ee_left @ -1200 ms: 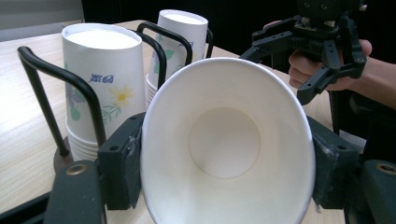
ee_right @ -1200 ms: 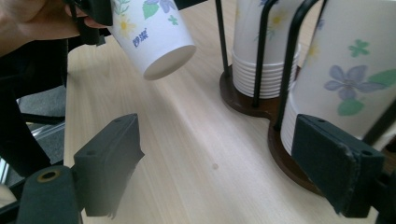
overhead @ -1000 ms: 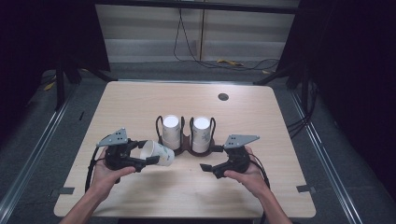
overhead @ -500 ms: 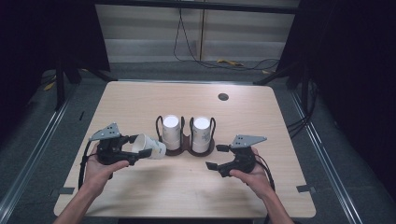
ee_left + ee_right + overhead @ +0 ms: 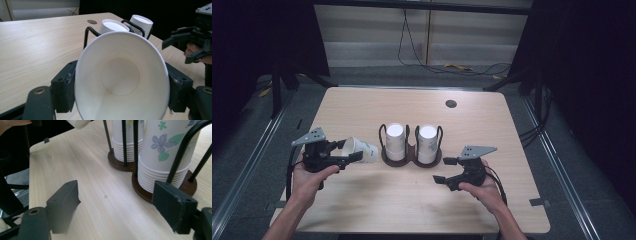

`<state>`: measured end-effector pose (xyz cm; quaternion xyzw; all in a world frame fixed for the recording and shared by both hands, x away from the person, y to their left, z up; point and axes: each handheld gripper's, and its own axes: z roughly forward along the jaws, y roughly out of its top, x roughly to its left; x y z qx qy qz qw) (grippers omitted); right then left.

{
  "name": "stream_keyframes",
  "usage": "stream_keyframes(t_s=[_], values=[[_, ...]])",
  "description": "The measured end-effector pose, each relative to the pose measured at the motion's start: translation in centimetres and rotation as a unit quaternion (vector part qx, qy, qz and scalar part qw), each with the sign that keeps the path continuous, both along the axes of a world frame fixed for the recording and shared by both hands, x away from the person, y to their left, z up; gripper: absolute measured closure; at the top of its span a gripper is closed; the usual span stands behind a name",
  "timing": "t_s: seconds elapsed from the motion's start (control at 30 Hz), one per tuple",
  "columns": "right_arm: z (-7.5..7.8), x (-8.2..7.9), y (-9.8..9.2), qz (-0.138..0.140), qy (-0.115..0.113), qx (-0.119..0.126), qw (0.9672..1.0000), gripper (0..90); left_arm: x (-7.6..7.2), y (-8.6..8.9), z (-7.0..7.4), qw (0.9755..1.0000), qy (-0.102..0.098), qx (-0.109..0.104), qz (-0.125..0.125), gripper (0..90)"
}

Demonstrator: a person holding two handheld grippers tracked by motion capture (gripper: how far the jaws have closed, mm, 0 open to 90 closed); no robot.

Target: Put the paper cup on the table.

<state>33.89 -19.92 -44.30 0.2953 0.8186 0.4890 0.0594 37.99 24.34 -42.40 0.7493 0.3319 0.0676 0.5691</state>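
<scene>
Holding a white paper cup (image 5: 360, 149) in your left gripper (image 5: 343, 152), you are keeping it on its side above the table (image 5: 492, 125), its open mouth facing back toward your hand; in the left gripper view the cup (image 5: 122, 80) is sitting squarely between the two black jaws, both pressing on its sides just under the rim. From the middle of the table, that cup is hanging at about nine o'clock, just beside the cup rack (image 5: 411, 156) and not touching it.

You are leaving your right gripper (image 5: 446, 170) empty, jaws standing wide apart, low over the wood at about four o'clock from the rack. In the right gripper view the jaws are framing bare tabletop, with the rack's dark round base (image 5: 140, 187) just ahead.

The rack is sitting near the table's centre, its black wire loops rising around two stacks of upturned cups: the left stack (image 5: 395, 142) and the right stack (image 5: 428, 144), side by side. Close up, the nearer stack (image 5: 165, 152) is showing a print of purple flowers and green leaves

A small dark round grommet (image 5: 451, 103) is sitting at about one o'clock, well apart from everything
</scene>
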Motion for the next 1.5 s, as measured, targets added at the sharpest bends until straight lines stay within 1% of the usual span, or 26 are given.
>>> stream_keyframes(t_s=[0.07, 0.1, 0.13, 0.17, 0.2, 0.23, 0.27, 0.37, 0.47, 0.63, 0.73, 0.77, 0.83, 0.9, 1.0, 1.07, 1.1, 1.17, 1.2, 1.23, 1.27, 1.3, 1.33, 1.37, 1.43, 1.5], values=[[0.0, 0.0, 0.0, 0.000, 0.001, 0.001, 1.0000, 21.7, 0.2, 0.2, 0.0, 0.9999, -0.004, 0.003, 0.012, 25.7], [0.0, 0.0, 0.0, 0.000, 0.001, 0.001, 1.0000, 21.7, 0.2, 0.2, 0.0, 0.9999, -0.004, 0.003, 0.012, 25.6], [-0.1, 0.0, 0.0, -0.001, 0.002, 0.002, 1.0000, 21.6, 0.4, 0.4, 0.0, 0.9997, -0.006, 0.008, 0.024, 25.5], [-0.1, 0.0, 0.0, -0.001, 0.002, 0.001, 1.0000, 21.6, 0.4, 0.4, 0.0, 0.9997, -0.006, 0.008, 0.024, 25.3], [-0.1, 0.0, -0.1, -0.002, 0.003, 0.000, 1.0000, 21.6, 0.6, 0.4, 0.2, 0.9993, -0.009, 0.026, 0.026, 25.0], [-0.1, 0.0, -0.1, -0.002, 0.003, 0.000, 1.0000, 21.6, 0.6, 0.4, 0.2, 0.9993, -0.009, 0.026, 0.026, 24.6], [-0.3, 0.0, -0.1, -0.004, 0.005, 0.001, 1.0000, 21.6, 0.7, 0.2, 0.5, 0.9985, -0.016, 0.042, 0.033, 24.6], [-0.4, 0.0, -0.2, -0.006, 0.006, 0.000, 1.0000, 21.6, 0.8, 0.2, 0.7, 0.9986, -0.019, 0.036, 0.035, 24.5], [-0.6, 0.0, -0.4, -0.006, 0.011, -0.002, 0.9999, 21.6, 1.4, 0.2, 0.8, 0.9975, -0.019, 0.050, 0.047, 24.5], [-0.6, -0.1, -0.3, -0.005, 0.010, -0.002, 0.9999, 21.6, 1.6, 0.3, 1.1, 0.9969, -0.014, 0.057, 0.052, 25.2], [-0.7, -0.1, -0.2, -0.005, 0.012, -0.004, 0.9999, 21.7, 1.8, 0.4, 1.5, 0.9946, -0.024, 0.064, 0.079, 25.6], [-0.7, -0.1, -0.2, -0.004, 0.012, -0.004, 0.9999, 21.7, 1.9, 0.4, 1.6, 0.9938, -0.025, 0.071, 0.082, 25.7], [-0.6, -0.2, -0.1, -0.002, 0.010, -0.008, 0.9999, 21.6, 2.0, 0.5, 1.6, 0.9936, -0.021, 0.071, 0.086, 25.7], [-0.6, -0.3, 0.0, -0.003, 0.011, -0.008, 0.9999, 21.6, 2.3, 0.6, 1.8, 0.9923, -0.025, 0.073, 0.097, 26.0], [-0.5, -0.4, 0.1, -0.003, 0.010, -0.009, 0.9999, 21.7, 2.7, 0.6, 1.9, 0.9915, -0.027, 0.085, 0.094, 26.4], [-0.5, -0.5, 0.2, -0.001, 0.009, -0.011, 0.9999, 21.7, 3.2, 0.8, 1.9, 0.9915, -0.037, 0.083, 0.093, 26.7], [-0.5, -0.5, 0.3, 0.000, 0.009, -0.012, 0.9999, 21.6, 3.2, 0.8, 1.9, 0.9915, -0.037, 0.083, 0.093, 26.8], [-0.5, -0.5, 0.4, 0.000, 0.009, -0.013, 0.9999, 21.6, 3.7, 1.0, 1.8, 0.9903, -0.032, 0.092, 0.100, 26.8], [-0.5, -0.5, 0.4, 0.001, 0.011, -0.013, 0.9999, 21.7, 4.3, 1.2, 1.6, 0.9898, -0.028, 0.095, 0.103, 26.9], [-0.5, -0.5, 0.4, 0.001, 0.011, -0.013, 0.9999, 21.7, 4.3, 1.2, 1.6, 0.9898, -0.028, 0.095, 0.103, 27.0], [-0.6, -0.5, 0.4, 0.001, 0.011, -0.014, 0.9998, 21.7, 4.8, 1.3, 1.5, 0.9870, -0.025, 0.112, 0.113, 27.0], [-0.6, -0.4, 0.3, 0.001, 0.011, -0.015, 0.9998, 21.8, 4.8, 1.3, 1.5, 0.9870, -0.025, 0.112, 0.113, 27.2], [-0.6, -0.4, 0.3, 0.001, 0.012, -0.015, 0.9998, 21.8, 5.2, 1.3, 1.4, 0.9843, -0.013, 0.127, 0.122, 27.8], [-0.6, -0.5, 0.3, 0.001, 0.011, -0.015, 0.9998, 21.8, 5.3, 1.3, 1.3, 0.9835, -0.013, 0.133, 0.122, 27.8], [-0.5, -0.5, 0.3, 0.001, 0.011, -0.016, 0.9998, 21.8, 5.5, 1.3, 1.2, 0.9833, -0.012, 0.132, 0.125, 27.8], [-0.6, -0.4, 0.3, 0.000, 0.011, -0.014, 0.9998, 21.7, 5.9, 1.4, 1.1, 0.9816, -0.004, 0.139, 0.131, 27.6]])
